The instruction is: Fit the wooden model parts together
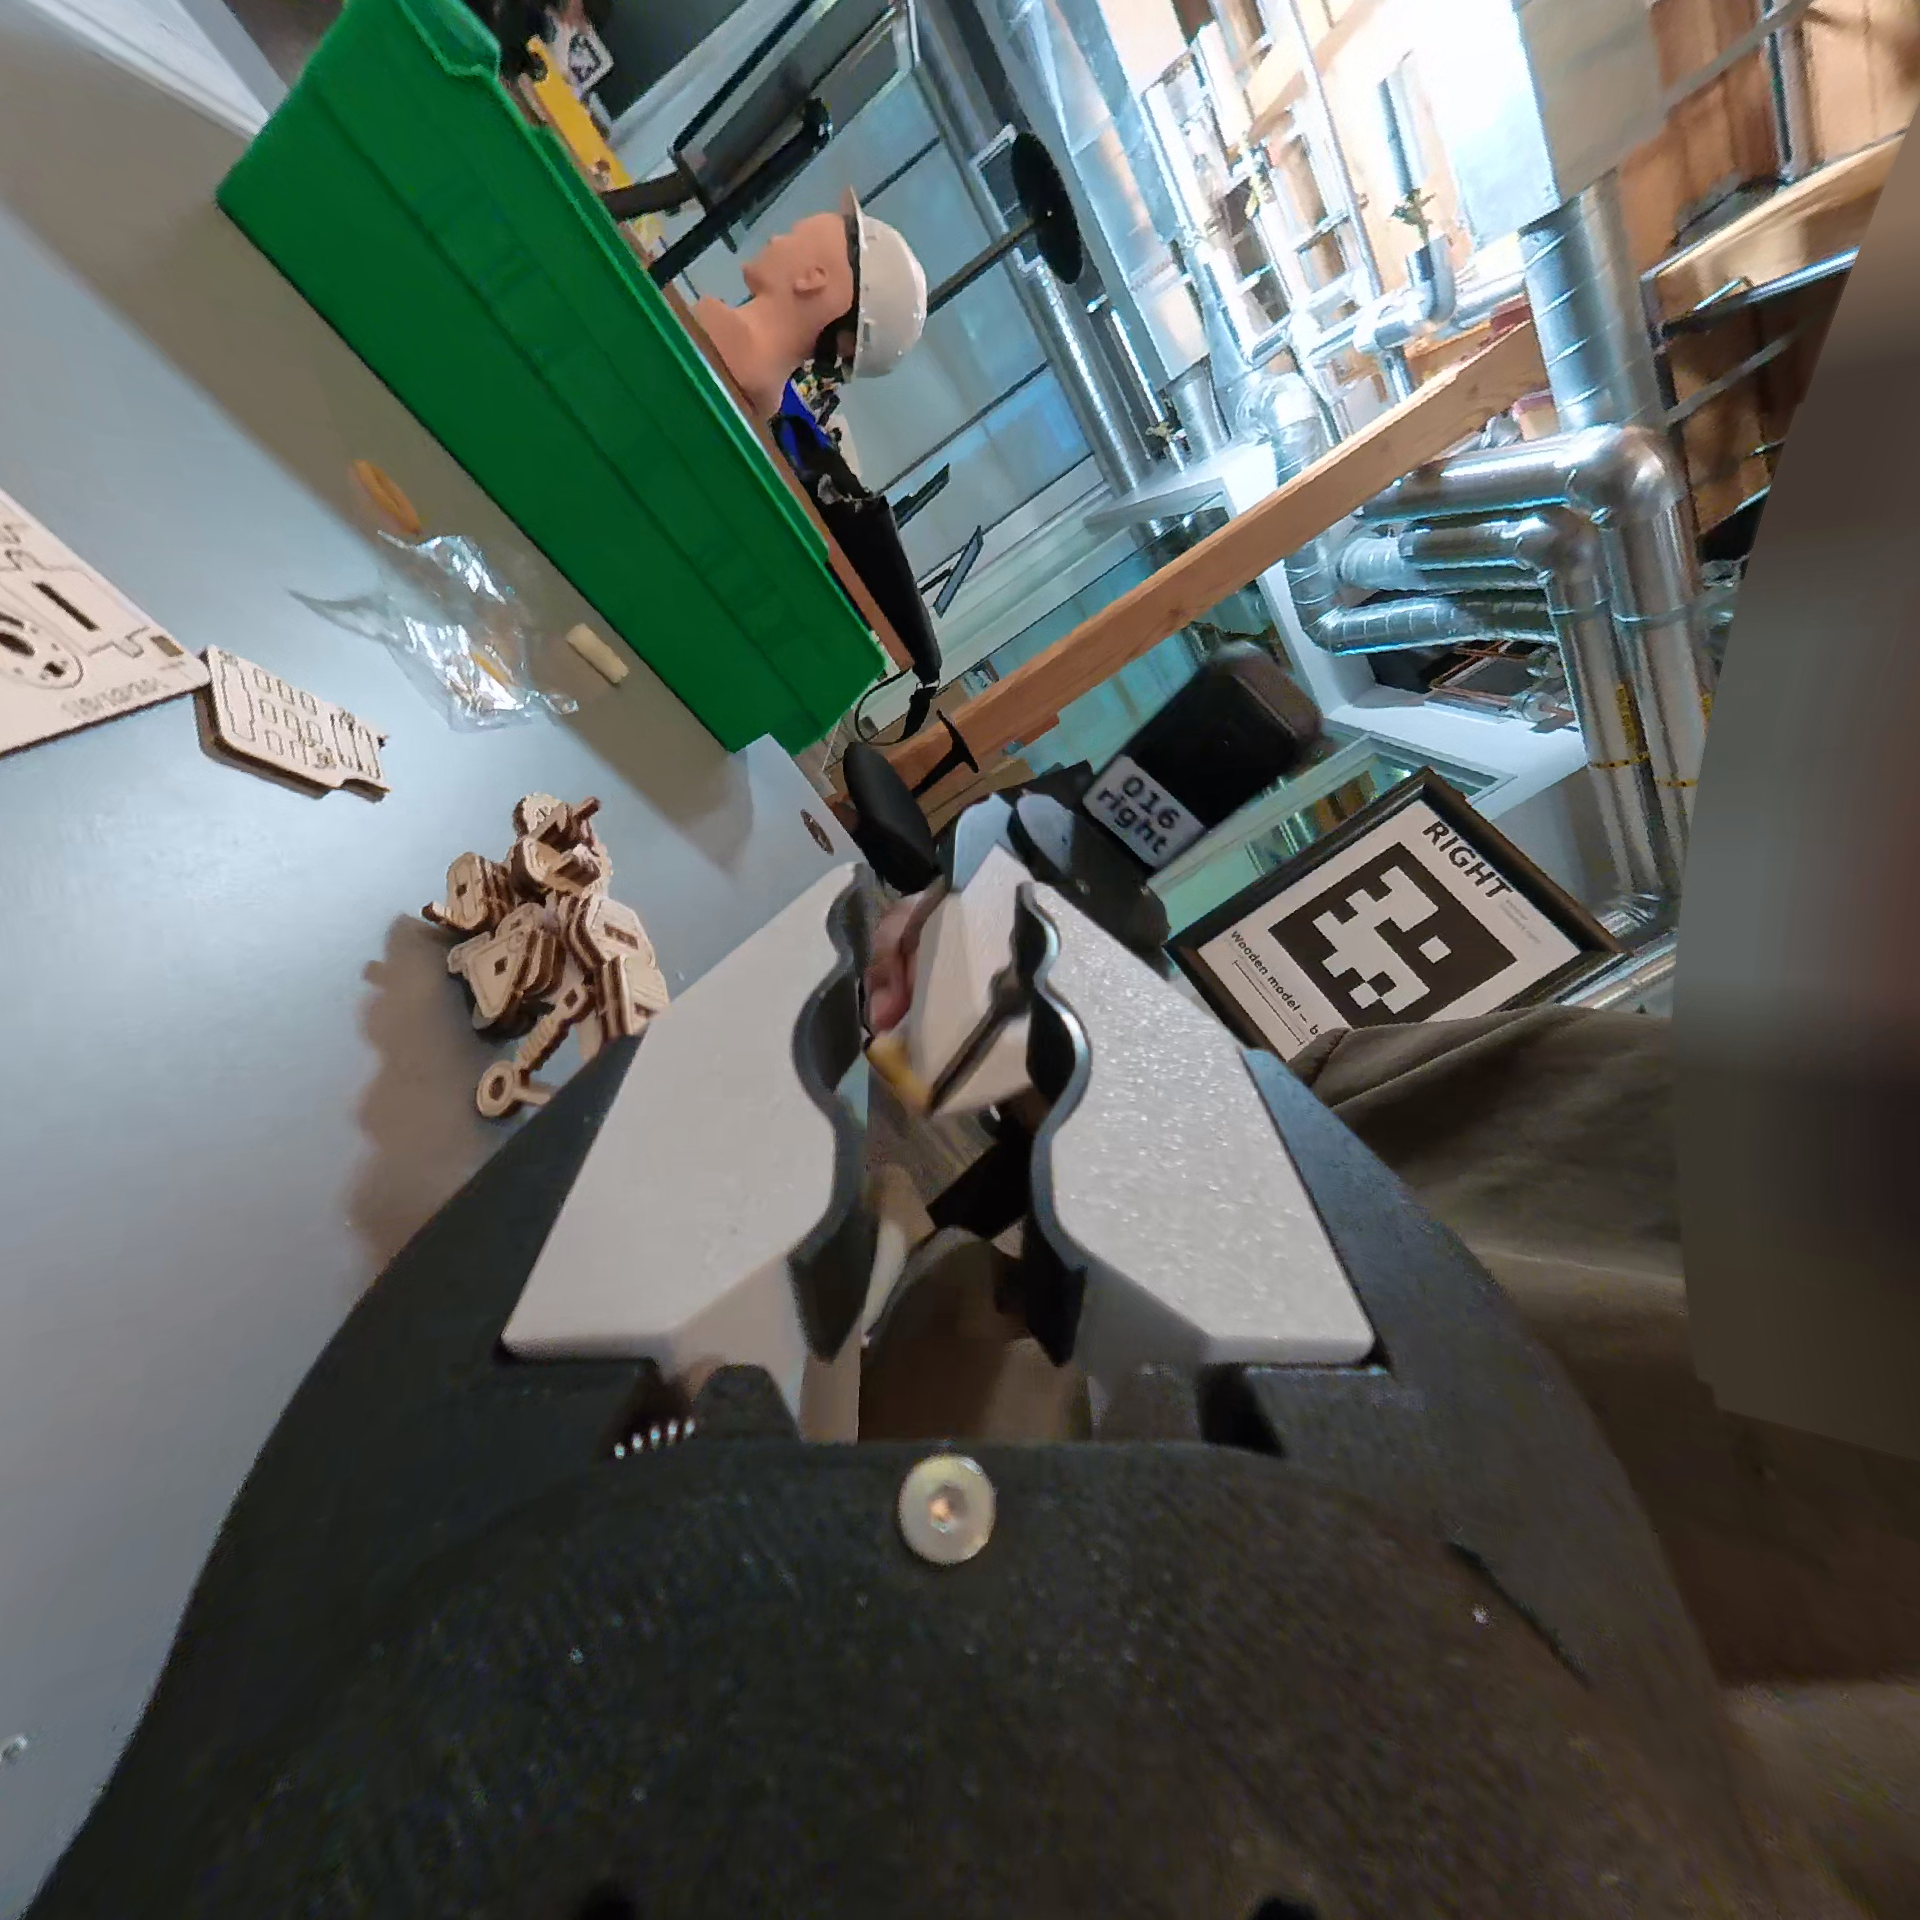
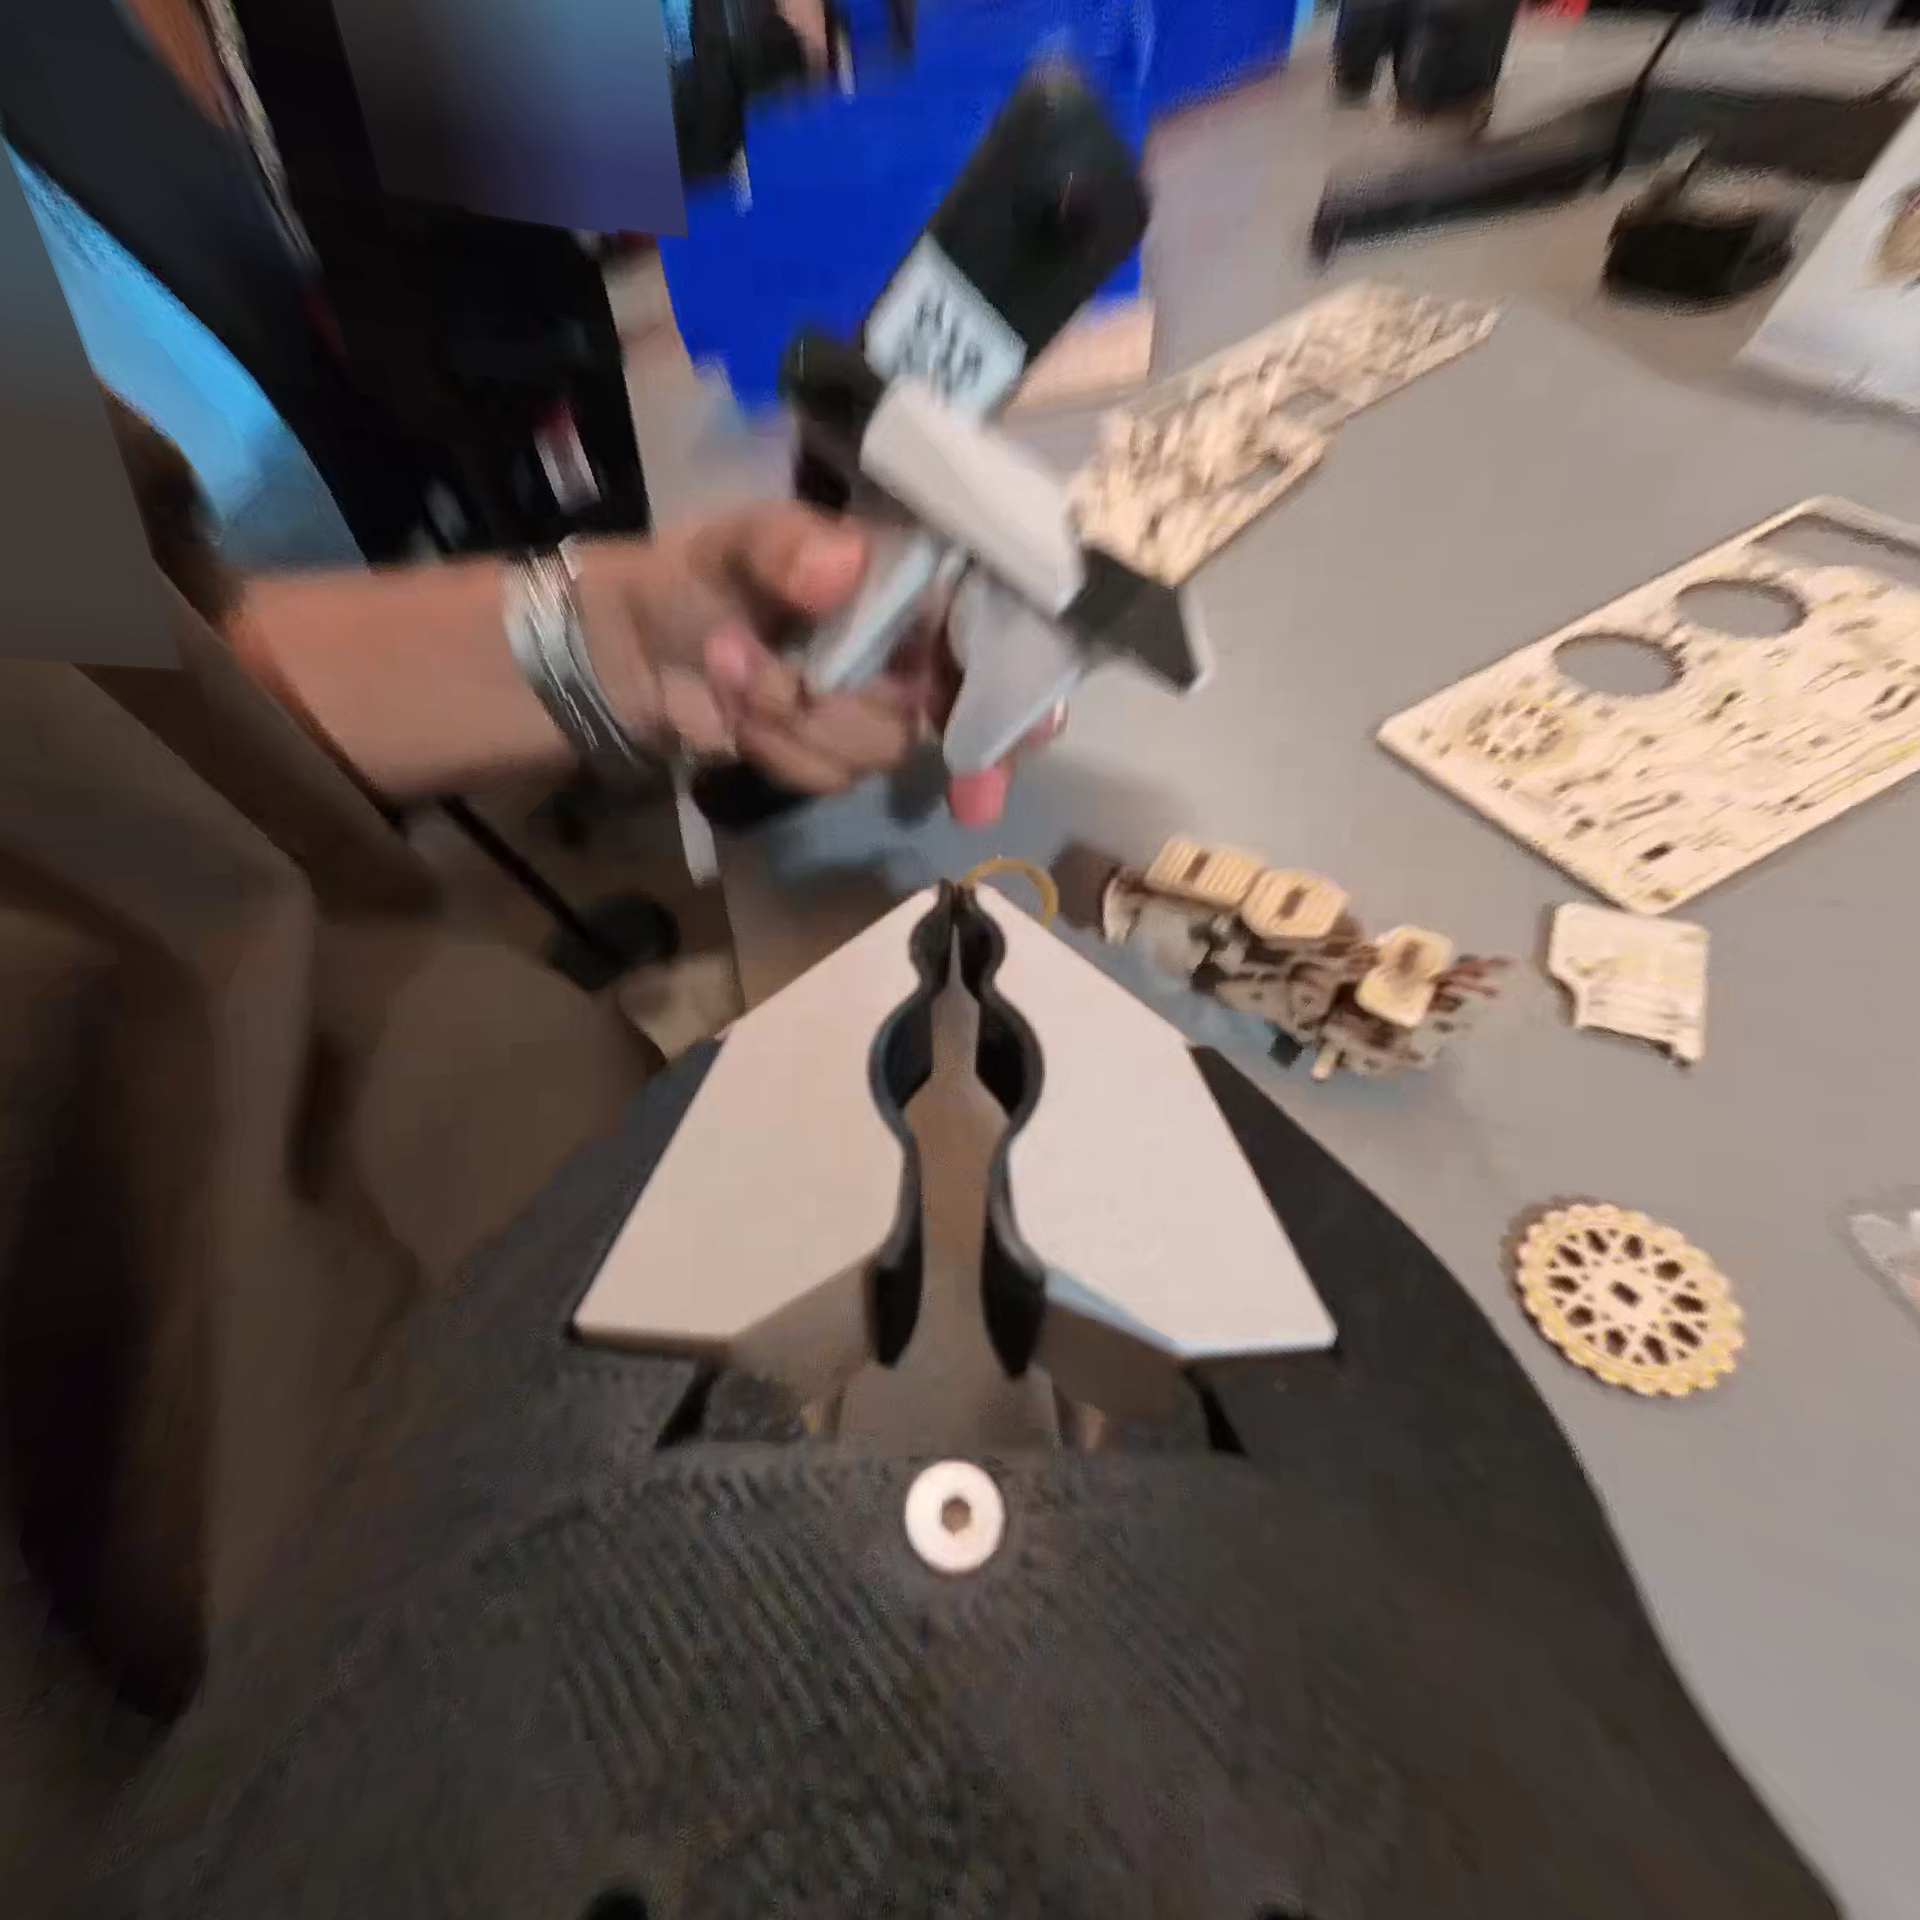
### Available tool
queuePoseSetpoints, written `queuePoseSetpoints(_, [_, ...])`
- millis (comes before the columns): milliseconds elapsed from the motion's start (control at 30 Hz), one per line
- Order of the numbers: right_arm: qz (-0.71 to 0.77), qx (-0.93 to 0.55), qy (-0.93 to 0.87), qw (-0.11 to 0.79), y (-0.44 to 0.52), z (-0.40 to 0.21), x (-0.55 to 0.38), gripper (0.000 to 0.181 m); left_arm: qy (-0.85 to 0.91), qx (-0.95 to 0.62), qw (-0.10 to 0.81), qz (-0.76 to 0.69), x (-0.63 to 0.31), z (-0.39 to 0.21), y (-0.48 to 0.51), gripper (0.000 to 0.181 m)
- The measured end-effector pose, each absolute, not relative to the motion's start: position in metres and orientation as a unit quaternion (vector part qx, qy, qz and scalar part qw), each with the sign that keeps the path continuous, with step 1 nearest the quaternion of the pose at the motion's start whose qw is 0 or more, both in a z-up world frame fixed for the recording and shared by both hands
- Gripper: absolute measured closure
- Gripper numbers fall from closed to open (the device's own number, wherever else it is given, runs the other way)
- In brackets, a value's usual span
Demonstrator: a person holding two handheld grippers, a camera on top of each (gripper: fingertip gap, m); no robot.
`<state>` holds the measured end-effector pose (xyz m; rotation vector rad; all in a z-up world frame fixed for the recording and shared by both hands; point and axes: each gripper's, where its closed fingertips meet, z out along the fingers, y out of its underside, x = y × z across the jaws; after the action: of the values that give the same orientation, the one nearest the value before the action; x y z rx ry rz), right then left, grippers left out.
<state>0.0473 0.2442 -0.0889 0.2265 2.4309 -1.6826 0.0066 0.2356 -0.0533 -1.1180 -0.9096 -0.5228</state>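
My right gripper (image 2: 951, 906) is shut on a thin wooden ring (image 2: 1010, 881) that sticks out past its tips, above the table's near edge. My left gripper (image 1: 940, 920) is open and empty. In the left wrist view the right gripper's tips (image 1: 920, 1075) sit between my left fingers with the yellowish ring (image 1: 896, 1068). In the right wrist view a hand holds the left gripper (image 2: 1003, 686) just above and beyond the ring. A partly built wooden model (image 2: 1278, 956) lies on the grey table (image 2: 1351, 1143), and it also shows in the left wrist view (image 1: 551, 935).
A wooden gear wheel (image 2: 1626, 1309), a small cut panel (image 2: 1631, 977) and two punched-out part sheets (image 2: 1662, 707) (image 2: 1278, 416) lie on the table. A green bin (image 1: 540, 353), a clear plastic bag (image 1: 457, 623) and a framed marker card (image 1: 1392, 925) stand nearby.
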Motion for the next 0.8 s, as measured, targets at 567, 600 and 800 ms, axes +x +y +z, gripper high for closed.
queuePoseSetpoints(567, [-0.704,0.159,0.616,0.315,0.257,-0.019,0.047,0.181,-0.310,-0.581,0.738,-0.147,0.033,-0.035,0.266,0.169])
queuePoseSetpoints(600, [-0.702,0.159,0.617,0.319,0.256,-0.019,0.047,0.181,-0.303,-0.585,0.739,-0.142,0.034,-0.034,0.267,0.171])
queuePoseSetpoints(800, [-0.699,0.157,0.610,0.339,0.255,-0.019,0.051,0.181,-0.282,-0.572,0.757,-0.141,0.040,-0.024,0.267,0.181])
